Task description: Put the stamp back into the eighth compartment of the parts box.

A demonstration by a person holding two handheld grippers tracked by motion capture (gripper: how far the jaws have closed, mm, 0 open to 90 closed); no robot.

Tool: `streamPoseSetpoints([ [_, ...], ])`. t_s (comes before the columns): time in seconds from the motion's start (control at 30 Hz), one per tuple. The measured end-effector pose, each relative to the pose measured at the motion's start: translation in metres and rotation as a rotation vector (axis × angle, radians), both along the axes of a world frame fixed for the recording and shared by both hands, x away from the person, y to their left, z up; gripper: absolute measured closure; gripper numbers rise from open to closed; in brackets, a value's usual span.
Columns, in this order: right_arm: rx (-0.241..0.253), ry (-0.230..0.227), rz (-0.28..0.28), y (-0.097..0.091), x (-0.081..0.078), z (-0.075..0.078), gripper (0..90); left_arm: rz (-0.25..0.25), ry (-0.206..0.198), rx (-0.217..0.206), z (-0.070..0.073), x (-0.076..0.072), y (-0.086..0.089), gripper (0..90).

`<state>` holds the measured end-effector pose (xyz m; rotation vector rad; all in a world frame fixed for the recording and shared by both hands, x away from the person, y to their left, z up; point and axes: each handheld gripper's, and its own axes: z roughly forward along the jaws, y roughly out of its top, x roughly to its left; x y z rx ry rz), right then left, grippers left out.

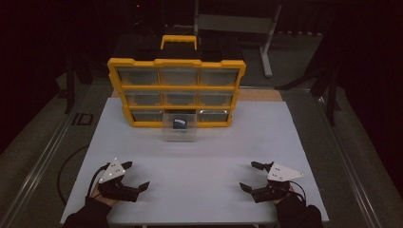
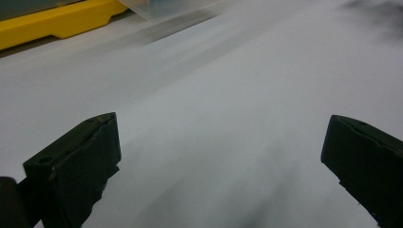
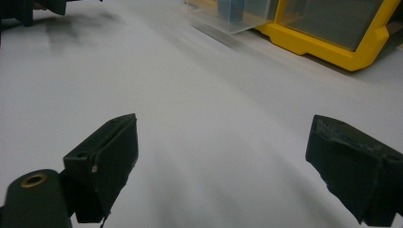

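Note:
A yellow organizer cabinet [image 1: 177, 89] with clear drawers stands at the table's far middle. Its bottom middle drawer [image 1: 179, 131] is pulled out, and a small dark blue object [image 1: 179, 124] lies in it. My left gripper [image 1: 135, 176] rests open at the near left of the white table [image 1: 199, 156], with nothing between its jaws. At the near right, my right gripper [image 1: 252, 176] is open too and holds nothing. The left gripper view has the cabinet's yellow base [image 2: 57, 23] at the top left. The cabinet [image 3: 332, 28] and the drawer [image 3: 233, 16] lie at the top of the right gripper view.
A yellow handle [image 1: 178, 40] sticks up behind the cabinet. A grey metal stand [image 1: 266, 45] is on the floor beyond the table. A cable [image 1: 71, 161] trails off the table's left edge. White tabletop stretches between the grippers and the cabinet.

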<state>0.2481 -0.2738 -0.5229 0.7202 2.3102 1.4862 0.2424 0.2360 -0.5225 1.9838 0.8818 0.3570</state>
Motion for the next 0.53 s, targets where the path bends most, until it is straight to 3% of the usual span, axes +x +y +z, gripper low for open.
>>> streamPoseSetpoints([
  [0.07, 0.000, 0.001, -0.001, -0.0001, 0.0001, -0.0002, 10.5, 0.004, 0.000, -0.019, 0.0007, 0.0001, 0.0008, 0.3],
  [0.53, 0.001, -0.001, -0.002, -0.0004, -0.0001, 0.0001, 10.5, 0.017, -0.022, -0.023, 0.0009, -0.0006, 0.0020, 0.4],
])
